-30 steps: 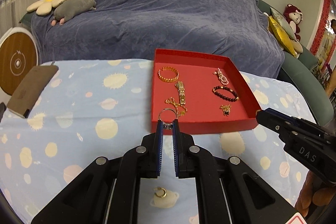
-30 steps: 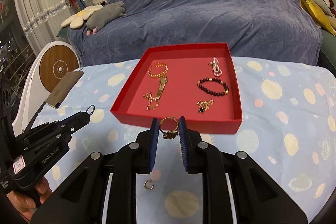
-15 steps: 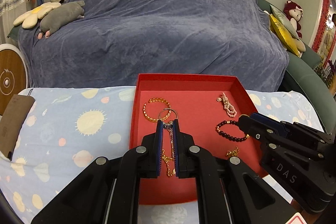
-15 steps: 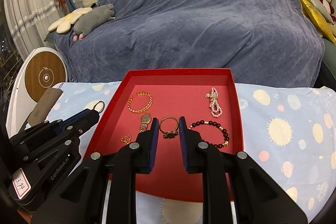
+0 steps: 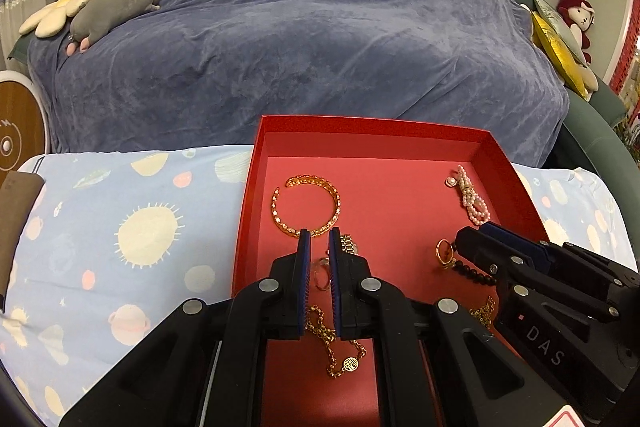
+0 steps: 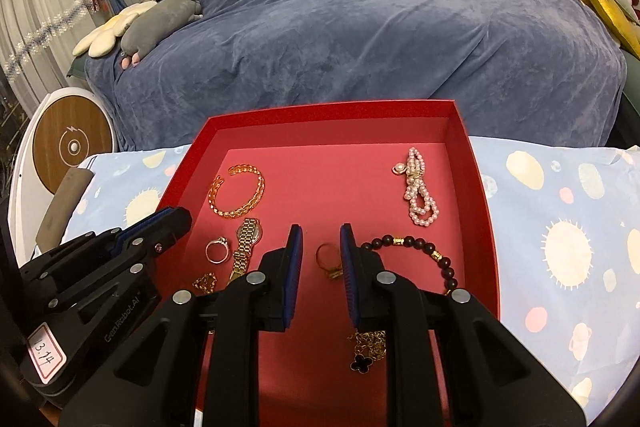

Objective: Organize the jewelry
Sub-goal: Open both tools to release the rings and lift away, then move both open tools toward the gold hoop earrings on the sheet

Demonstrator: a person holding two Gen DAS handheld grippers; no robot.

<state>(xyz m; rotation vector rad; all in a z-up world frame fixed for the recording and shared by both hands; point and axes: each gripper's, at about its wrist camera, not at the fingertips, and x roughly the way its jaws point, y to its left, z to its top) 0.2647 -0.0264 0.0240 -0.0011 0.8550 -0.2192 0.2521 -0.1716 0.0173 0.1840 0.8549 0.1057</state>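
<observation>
Comparing with a second earlier, we saw both tongs had carried a ring each from over the blue patterned cloth (image 5: 120, 227) to inside the red tray (image 6: 480, 195) and let go. Left to right in the right wrist view: the left gripper (image 6: 176, 223) sat over the tray's left edge, its jaws parted only narrowly in its own view (image 5: 319, 239), nothing pinched now; the silver ring (image 6: 217, 251) it held half a second ago lay flat on the tray floor just beside the gold watch (image 6: 247, 239). The open gold bangle (image 6: 238, 197) lay behind them. The right gripper (image 6: 320, 235) had jaws set wide, and the gold ring (image 6: 328, 259) lay loose between them on the floor, near the dark bead bracelet (image 6: 416, 247). Pearl strand (image 6: 418, 187) at far right untouched. We judged both drops done; one small ring, seen earlier on the cloth, probably remains outside
</observation>
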